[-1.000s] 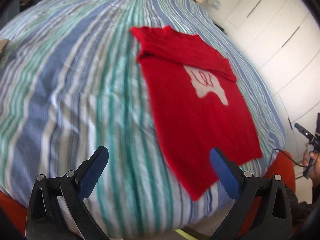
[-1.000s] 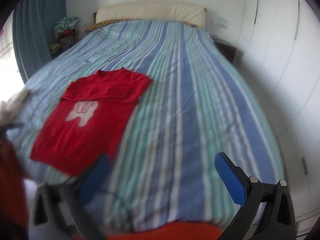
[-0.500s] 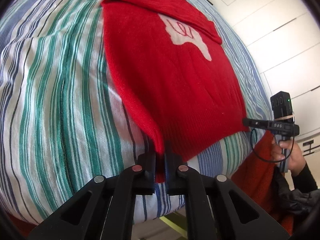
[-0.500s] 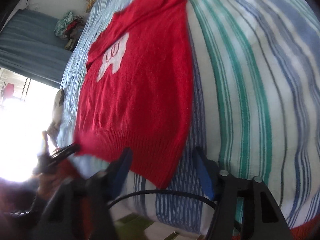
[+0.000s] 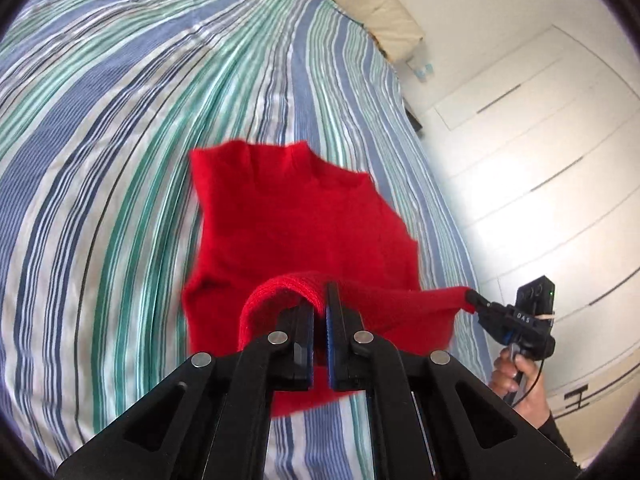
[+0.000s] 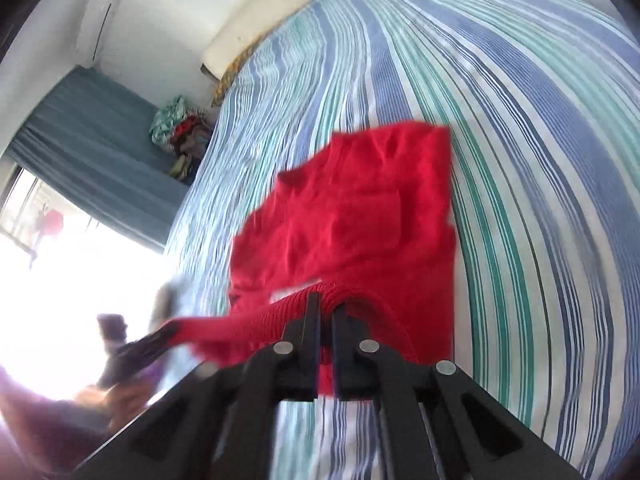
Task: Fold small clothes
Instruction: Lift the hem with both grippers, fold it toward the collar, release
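Left wrist view, nearest the lens: the left gripper (image 5: 319,312) has its jaws pressed together on the ribbed hem of the red sweater (image 5: 296,216), low in the centre of the frame. From that pinch the hem runs taut toward the right edge, where the right gripper (image 5: 474,299) bites the other hem corner, so the hem's long axis lies straight across between the two tools and both are equally near it. In the right wrist view the right gripper (image 6: 326,312) likewise has its jaws closed on the hem, lifted off the bed (image 6: 520,128). Beyond the jaws the sweater's body slopes down and away to its neckline (image 5: 276,150), which rests on the striped cover mid-frame. Carrying the hem forward over that neckline looks like the fold in hand. Writing: small letters on the right tool, apparently "DAS"; nothing else legible.
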{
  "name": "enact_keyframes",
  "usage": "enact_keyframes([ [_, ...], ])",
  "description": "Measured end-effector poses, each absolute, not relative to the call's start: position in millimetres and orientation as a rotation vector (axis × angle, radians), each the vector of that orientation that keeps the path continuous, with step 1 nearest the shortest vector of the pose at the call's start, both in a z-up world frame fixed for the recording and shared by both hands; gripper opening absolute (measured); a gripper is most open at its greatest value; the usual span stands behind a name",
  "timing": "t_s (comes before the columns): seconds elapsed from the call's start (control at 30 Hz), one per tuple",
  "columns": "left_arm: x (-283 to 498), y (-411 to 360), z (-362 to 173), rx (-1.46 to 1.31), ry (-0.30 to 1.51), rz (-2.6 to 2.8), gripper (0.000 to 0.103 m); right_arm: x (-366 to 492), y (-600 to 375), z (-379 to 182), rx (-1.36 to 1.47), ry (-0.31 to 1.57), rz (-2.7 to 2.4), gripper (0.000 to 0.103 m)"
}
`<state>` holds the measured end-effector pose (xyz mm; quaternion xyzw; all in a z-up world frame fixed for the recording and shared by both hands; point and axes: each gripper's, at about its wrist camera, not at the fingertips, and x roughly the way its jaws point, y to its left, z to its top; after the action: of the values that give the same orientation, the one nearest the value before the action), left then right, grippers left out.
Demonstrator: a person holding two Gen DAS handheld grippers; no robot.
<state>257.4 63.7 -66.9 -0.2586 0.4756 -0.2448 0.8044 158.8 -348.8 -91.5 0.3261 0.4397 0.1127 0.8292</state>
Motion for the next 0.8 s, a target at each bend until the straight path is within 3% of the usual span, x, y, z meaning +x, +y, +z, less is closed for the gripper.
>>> enact_keyframes([
  [0.23, 379.2, 27.9, -99.3, -0.407, 1.062, -0.385, 0.002, 291.7, -378.7, -134.6, 0.771, 0.937, 0.086, 0.004],
  [0.37, 410.8, 21.2, -123.9, -0.425, 1.102, -0.342, 0.012, 322.4, -394.4, -165.5, 0.861, 0.930, 0.060, 0.006],
  [0.43, 421.0, 29.3, -132.1, -0.491, 1.131, -0.325, 0.024, 325.2, -400.5, -173.7, 0.881, 0.903, 0.067, 0.014],
  [0.5, 418.6, 42.2, -125.6, -0.511, 1.093, -0.279, 0.063, 324.8, -408.4, -169.9, 0.886, 0.851, 0.058, 0.035],
  [0.53, 414.2, 48.1, -119.7, -0.504, 1.060, -0.263, 0.071, 322.7, -410.7, -164.9, 0.873, 0.816, 0.048, 0.053],
  [0.57, 408.8, 54.4, -113.4, -0.492, 1.029, -0.253, 0.080, 318.1, -413.8, -156.3, 0.851, 0.780, 0.036, 0.063],
  [0.73, 355.7, 70.8, -82.1, -0.412, 0.913, -0.245, 0.081, 303.8, -395.5, -114.8, 0.610, 0.783, 0.101, 0.064],
  [0.8, 326.6, 59.3, -75.8, -0.323, 0.875, -0.304, 0.086, 291.8, -369.2, -107.0, 0.521, 0.806, 0.242, 0.064],
])
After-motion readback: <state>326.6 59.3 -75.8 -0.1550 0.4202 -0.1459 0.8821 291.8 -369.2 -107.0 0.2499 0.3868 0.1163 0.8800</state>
